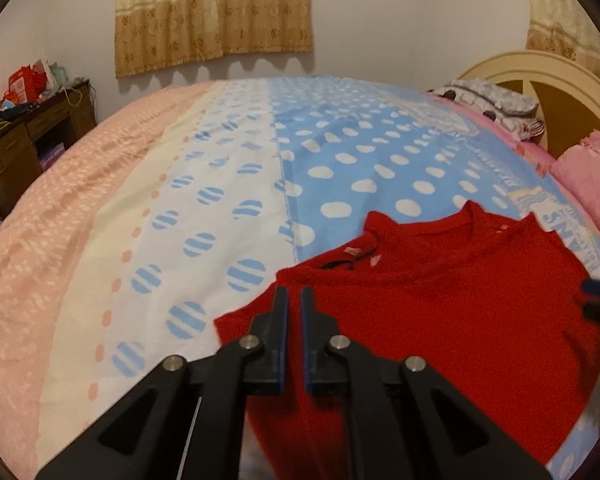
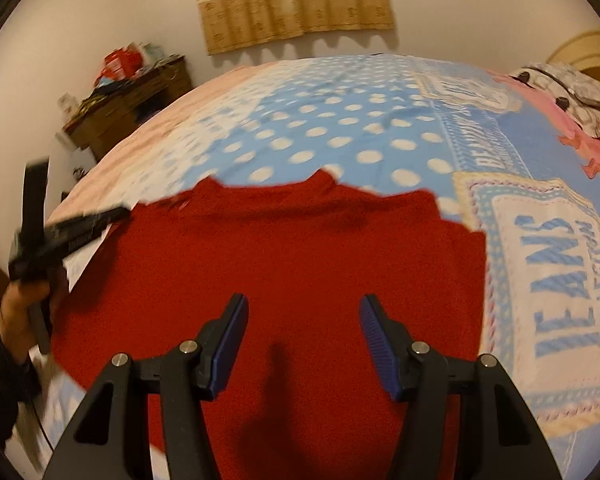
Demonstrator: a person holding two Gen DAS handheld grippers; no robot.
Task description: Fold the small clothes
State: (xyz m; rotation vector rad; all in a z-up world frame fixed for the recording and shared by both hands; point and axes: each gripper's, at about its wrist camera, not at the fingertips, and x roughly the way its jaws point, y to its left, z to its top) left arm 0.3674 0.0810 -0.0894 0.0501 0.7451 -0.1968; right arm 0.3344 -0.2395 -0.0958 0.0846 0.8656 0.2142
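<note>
A red knitted top lies flat on the bed, neck away from me; it fills the middle of the right wrist view. My left gripper hangs over the top's left shoulder edge, its jaws nearly together with a thin gap and nothing seen between them. My right gripper is wide open and empty, above the middle of the top. The left gripper also shows at the left edge of the right wrist view, held by a hand.
The bed cover is blue with white dots, with a white and pink part to the left. Pink pillows and a headboard are at the right. A cluttered wooden desk stands at the far left.
</note>
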